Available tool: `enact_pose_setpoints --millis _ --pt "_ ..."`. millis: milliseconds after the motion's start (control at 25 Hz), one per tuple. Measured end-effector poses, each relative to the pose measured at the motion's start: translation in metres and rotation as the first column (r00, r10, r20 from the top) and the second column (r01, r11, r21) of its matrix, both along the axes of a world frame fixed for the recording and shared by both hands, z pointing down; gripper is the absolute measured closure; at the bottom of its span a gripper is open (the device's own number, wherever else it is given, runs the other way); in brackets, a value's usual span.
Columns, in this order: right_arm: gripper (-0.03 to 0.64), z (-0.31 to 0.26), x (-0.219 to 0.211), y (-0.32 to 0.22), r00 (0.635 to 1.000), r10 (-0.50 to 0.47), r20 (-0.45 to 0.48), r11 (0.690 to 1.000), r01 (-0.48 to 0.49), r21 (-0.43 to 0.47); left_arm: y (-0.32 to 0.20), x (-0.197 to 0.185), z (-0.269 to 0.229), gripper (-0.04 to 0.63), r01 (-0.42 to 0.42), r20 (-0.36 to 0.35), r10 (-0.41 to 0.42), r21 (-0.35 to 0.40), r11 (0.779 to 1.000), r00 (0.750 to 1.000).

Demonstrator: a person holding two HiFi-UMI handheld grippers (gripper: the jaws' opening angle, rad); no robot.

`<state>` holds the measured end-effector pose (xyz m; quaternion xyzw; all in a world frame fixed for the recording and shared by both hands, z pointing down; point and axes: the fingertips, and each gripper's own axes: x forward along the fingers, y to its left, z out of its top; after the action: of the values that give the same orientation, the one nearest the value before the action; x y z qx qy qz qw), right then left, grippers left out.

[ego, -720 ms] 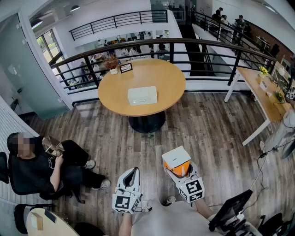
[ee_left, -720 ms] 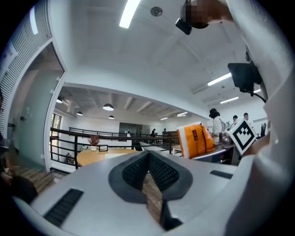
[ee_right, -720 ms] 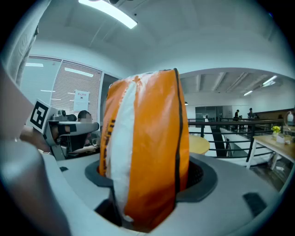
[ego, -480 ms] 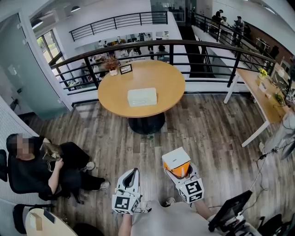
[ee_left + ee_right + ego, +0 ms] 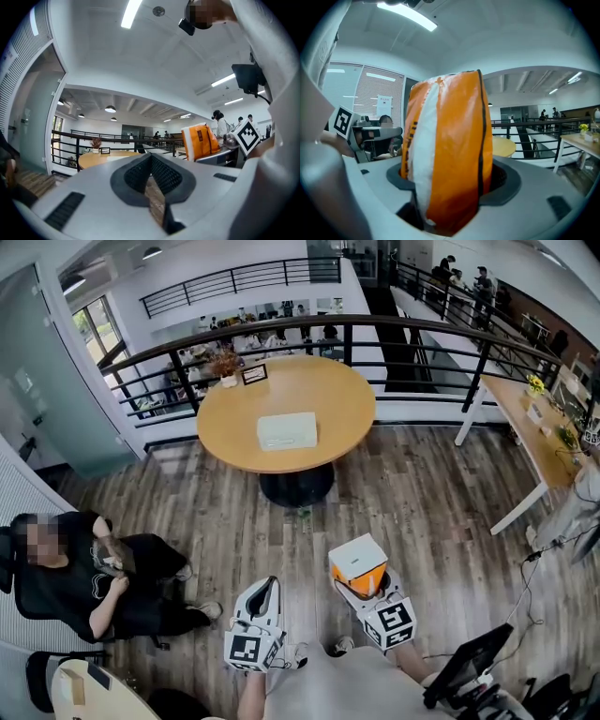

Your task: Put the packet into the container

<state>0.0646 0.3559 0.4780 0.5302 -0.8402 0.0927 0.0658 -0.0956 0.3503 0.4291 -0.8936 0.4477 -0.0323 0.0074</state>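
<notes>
So the right gripper point(image 5: 364, 589) has the orange and white packet point(image 5: 357, 559) clamped between its jaws. In the right gripper view the packet stands upright and fills the gap, with the pads pressed against both of its sides, and the jaws are spread pretty wide because the packet is chunky. The left gripper point(image 5: 272, 585) has nothing in it. Its jaws are closed with the tips meeting, and you can only see a sliver of wood floor point(image 5: 441, 512) through the slot behind them. From the head view both grippers are held low in front of the person, side by side, over the floor and well short of the round wooden table point(image 5: 328, 399). The container point(image 5: 287, 430), a pale rectangular box, sits near the middle of that table, so the packet is well apart from it. There's a small potted plant point(image 5: 225, 363) and a little framed sign point(image 5: 253, 374) at the table's far edge, right by the black railing point(image 5: 422, 329). Someone in dark clothes point(image 5: 75, 582) is sitting off to the left.
</notes>
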Motion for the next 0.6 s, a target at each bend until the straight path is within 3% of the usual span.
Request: enact_pose_setpoints --millis 600 --pt "0.261 0.003 0.048 0.006 1.0 -0.029 0.008 1.0 0.029 0.001 0.008 0.037 0.004 0.589 0.044 0.018 -0.044 -0.015 0.999 0.999"
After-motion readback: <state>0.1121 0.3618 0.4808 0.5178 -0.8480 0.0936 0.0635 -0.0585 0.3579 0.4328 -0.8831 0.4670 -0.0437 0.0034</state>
